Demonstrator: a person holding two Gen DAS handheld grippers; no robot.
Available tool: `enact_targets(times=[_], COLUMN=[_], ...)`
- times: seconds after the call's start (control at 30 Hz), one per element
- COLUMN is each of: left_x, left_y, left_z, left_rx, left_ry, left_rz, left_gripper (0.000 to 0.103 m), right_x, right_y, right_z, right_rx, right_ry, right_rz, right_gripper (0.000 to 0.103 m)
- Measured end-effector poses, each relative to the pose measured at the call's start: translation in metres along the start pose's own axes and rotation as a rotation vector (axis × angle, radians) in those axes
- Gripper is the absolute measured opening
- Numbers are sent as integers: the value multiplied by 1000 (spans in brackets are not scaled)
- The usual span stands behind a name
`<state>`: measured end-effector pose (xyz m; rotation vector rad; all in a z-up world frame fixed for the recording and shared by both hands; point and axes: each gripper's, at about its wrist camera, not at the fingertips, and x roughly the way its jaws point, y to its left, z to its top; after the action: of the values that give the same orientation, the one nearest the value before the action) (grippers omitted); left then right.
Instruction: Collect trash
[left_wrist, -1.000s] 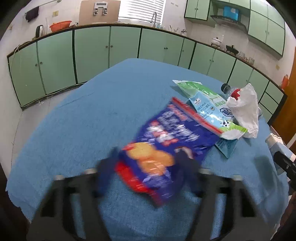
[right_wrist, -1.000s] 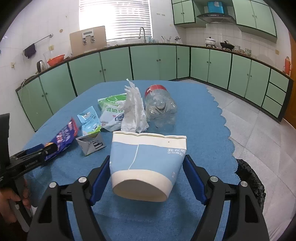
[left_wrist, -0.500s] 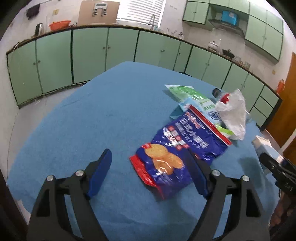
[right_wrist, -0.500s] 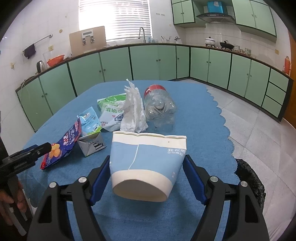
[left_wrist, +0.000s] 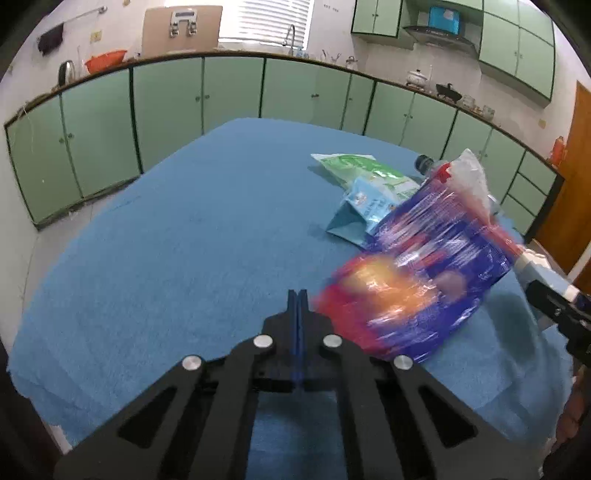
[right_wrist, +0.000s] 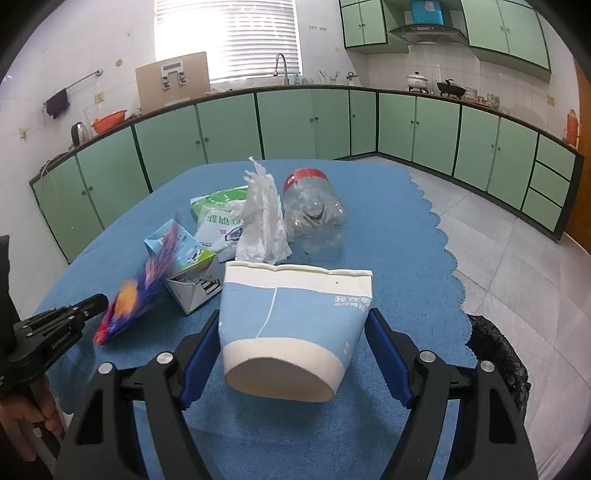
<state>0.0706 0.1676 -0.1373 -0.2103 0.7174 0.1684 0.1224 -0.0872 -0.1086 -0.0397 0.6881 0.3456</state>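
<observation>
A blue and red snack bag (left_wrist: 417, 280) hangs blurred in the air just right of my left gripper (left_wrist: 297, 295), whose fingers are pressed together with nothing between them. In the right wrist view the bag (right_wrist: 136, 291) shows next to the left gripper (right_wrist: 90, 304). My right gripper (right_wrist: 293, 332) is shut on a blue and white paper cup (right_wrist: 291, 325), held on its side above the blue tablecloth (right_wrist: 388, 236). More trash lies beyond: a milk carton (right_wrist: 188, 269), a green and white pouch (right_wrist: 219, 218), a crumpled white tissue (right_wrist: 262, 218) and a crushed clear bottle (right_wrist: 314, 218).
A black trash bag (right_wrist: 496, 354) sits on the floor off the table's right edge. Green cabinets (right_wrist: 306, 122) line the walls. The left part of the tablecloth (left_wrist: 177, 236) is bare.
My left gripper went from open to shut. The snack bag, which lay flat on the cloth, is now up and moving to the right. The right gripper and its cup have not moved.
</observation>
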Motion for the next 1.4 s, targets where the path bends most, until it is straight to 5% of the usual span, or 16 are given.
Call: enact_targets(times=[0.3,0.37,0.4,0.43,0.57,0.93,1.13,1.3,1.4], left_x=[-9,-8,-8,-8,-2,11,11,16,18], left_y=[-7,-7,-8,-10,-26,-91,-115,-118,-111], left_z=[10,11,12,13,14,20,14,13,14], left_rx=[-8,-23,-26,-24,20,136,161,186,164], left_ry=[-7,-2,-3,-8,2,3,2,-20,-21], left_rz=[-85,-118,-126,-128,-170,-222,-200,-106,-97], left_gripper=[3,27,59,72,79,85,85,85,64], right_x=[-1,-3,-5,-6,-9,-13,-14,-14,-13], right_y=[-4,-5,-6,-7,-13,-38,-49,-54,-56], right_z=[2,2,3,3,4,7,6,5,4], right_rx=[11,9,9,10,18,58,87,103,107], right_ry=[-9,-15,-18,-21,-29,-46,-52,-56,-54], right_rz=[-4,-7,-9,-12,-21,-62,-73,-76,-75], right_gripper=[76,76,76,76,76,76,76,76,76])
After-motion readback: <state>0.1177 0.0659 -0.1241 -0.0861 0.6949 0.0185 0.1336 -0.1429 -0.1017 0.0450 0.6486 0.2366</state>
